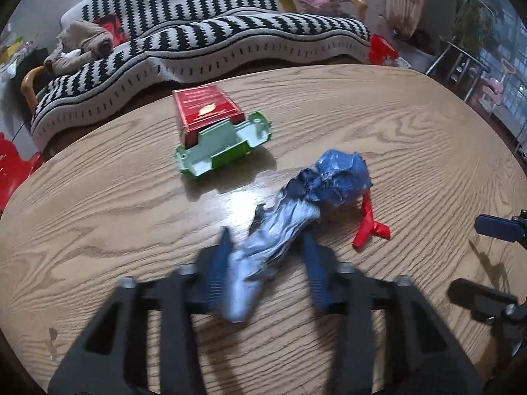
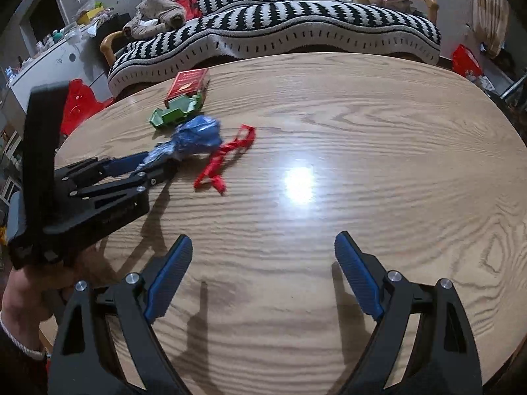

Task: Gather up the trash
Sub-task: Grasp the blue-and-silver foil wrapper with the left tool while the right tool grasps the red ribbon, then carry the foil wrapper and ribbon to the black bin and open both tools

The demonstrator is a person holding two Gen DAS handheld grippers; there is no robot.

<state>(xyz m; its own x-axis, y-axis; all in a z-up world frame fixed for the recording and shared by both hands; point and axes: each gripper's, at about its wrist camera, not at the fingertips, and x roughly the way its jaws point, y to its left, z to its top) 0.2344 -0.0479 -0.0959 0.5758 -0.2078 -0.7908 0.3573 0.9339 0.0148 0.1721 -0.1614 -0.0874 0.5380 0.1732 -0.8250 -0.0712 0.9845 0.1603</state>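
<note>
My left gripper (image 1: pixel 266 247) has its 2 blue fingers (image 1: pixel 219 263) on either side of the blue plastic bag (image 1: pixel 296 210), which lies on the wooden table (image 1: pixel 98 223); the fingers look pressed against the bag's pale twisted tail, though motion blur keeps me from being sure the clamp is complete. The bag's long axis runs from that tail, between my fingers, diagonally up and to the right, ending in a crumpled darker blue bulb that points away from me toward the table's far side. In the right wrist view the same bag (image 2: pixel 194 138) stretches from the left gripper (image 2: pixel 164 164) toward the far edge. A red ribbon scrap (image 1: pixel 369 223) lies just beside the bulb on its right. Beyond the bag sits a red box (image 1: pixel 204 112) in a green tray (image 1: pixel 227 151). My right gripper (image 2: pixel 263 256) hovers over bare table, fingers wide apart, holding nothing. A striped sofa (image 1: pixel 197 33) stands behind the table.
</note>
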